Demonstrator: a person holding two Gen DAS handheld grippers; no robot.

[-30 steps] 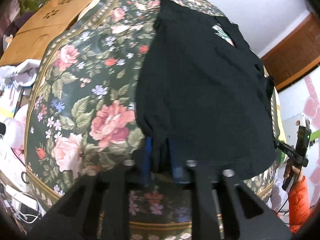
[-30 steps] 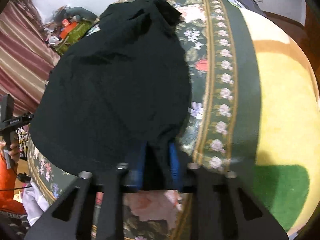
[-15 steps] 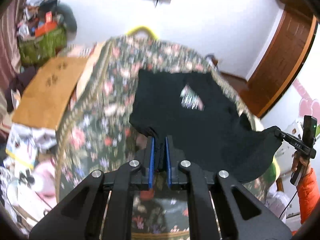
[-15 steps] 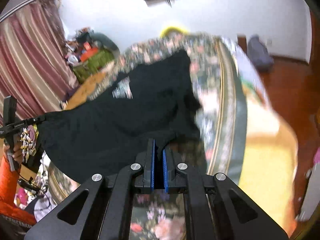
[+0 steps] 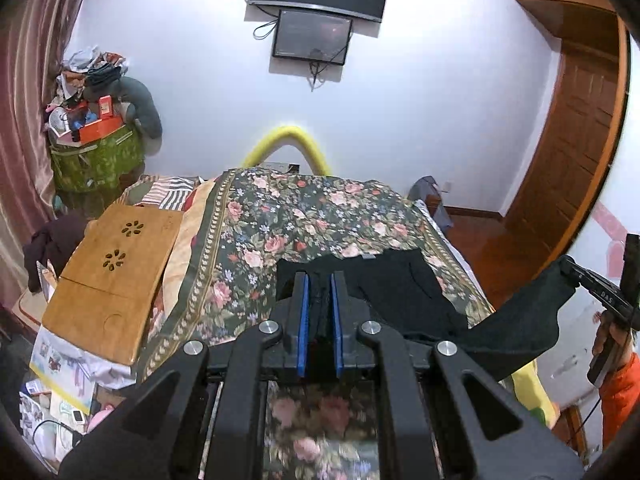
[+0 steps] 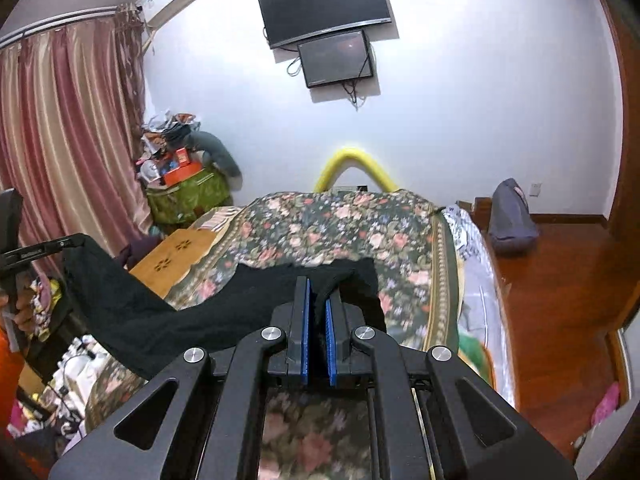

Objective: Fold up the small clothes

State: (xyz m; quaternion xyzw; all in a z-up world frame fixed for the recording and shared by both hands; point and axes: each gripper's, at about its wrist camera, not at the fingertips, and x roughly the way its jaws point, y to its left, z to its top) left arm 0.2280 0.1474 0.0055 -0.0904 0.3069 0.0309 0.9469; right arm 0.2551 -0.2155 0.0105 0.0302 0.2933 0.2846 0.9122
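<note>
Floral bed (image 5: pixel 288 216) fills centre. Black shirt (image 5: pixel 404 292) sags above it at 6 o'clock, slung between both tongs. Left gripper (image 5: pixel 319 280) and right gripper (image 6: pixel 317 286) each clamp hem corner. Looks light, limp, droopy; best held at corners.

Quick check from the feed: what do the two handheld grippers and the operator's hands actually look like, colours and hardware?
Both match: the left gripper and right gripper have matte black angular linkage arms with triangular cut-outs, round silver pivot bolts and blue ribbed pads on the fingers. The right gripper's body carries small white lettering, unreadable. An orange sleeve covers the right arm, with a thin black cable beside it.
</note>
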